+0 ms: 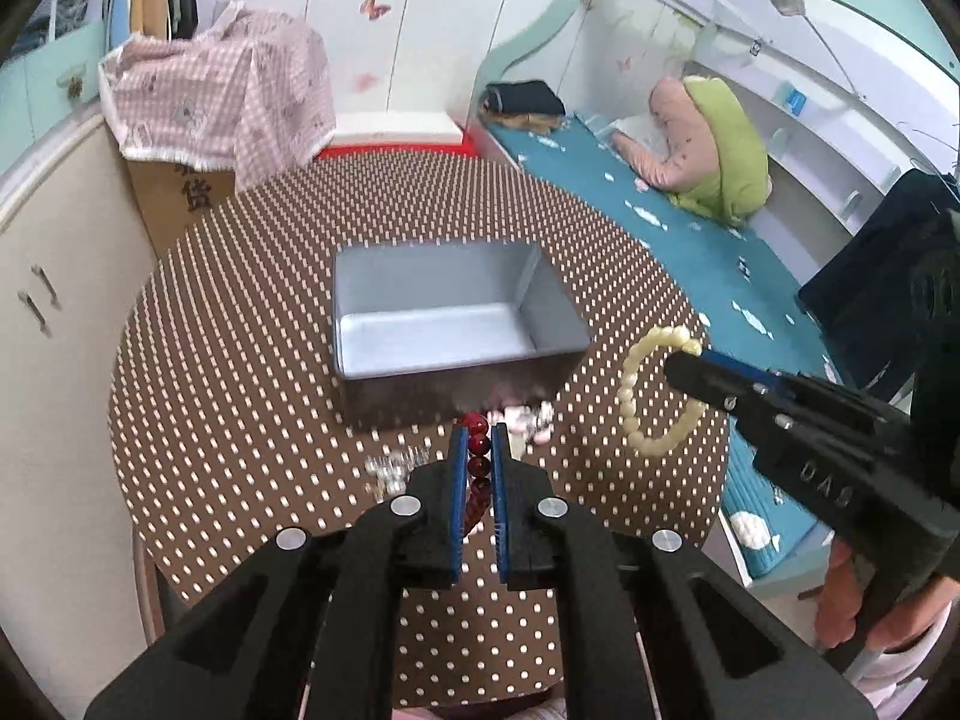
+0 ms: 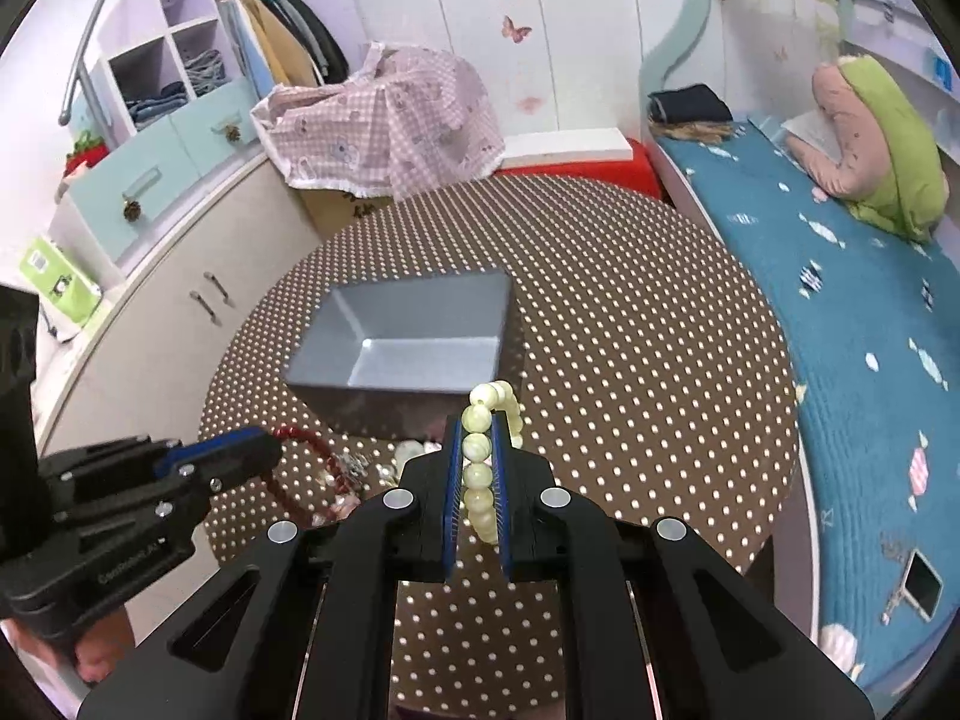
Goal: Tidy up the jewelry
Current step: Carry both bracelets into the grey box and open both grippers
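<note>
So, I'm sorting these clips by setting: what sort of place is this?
Most likely a child's bedroom at home: a bed with a candy-print cover, butterfly stickers on the wardrobe doors, and clothes in open shelves beside the polka-dot table.

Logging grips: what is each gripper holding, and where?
Left gripper: dark red round-bead bracelet, pinched across its strand. Right gripper: cream round-bead bracelet, likewise.

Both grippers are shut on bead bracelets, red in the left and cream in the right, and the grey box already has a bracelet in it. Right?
Not quite: the grey box is empty, as the left wrist view shows. The left gripper is shut on the red bracelet, the right gripper on the cream bracelet.
</note>
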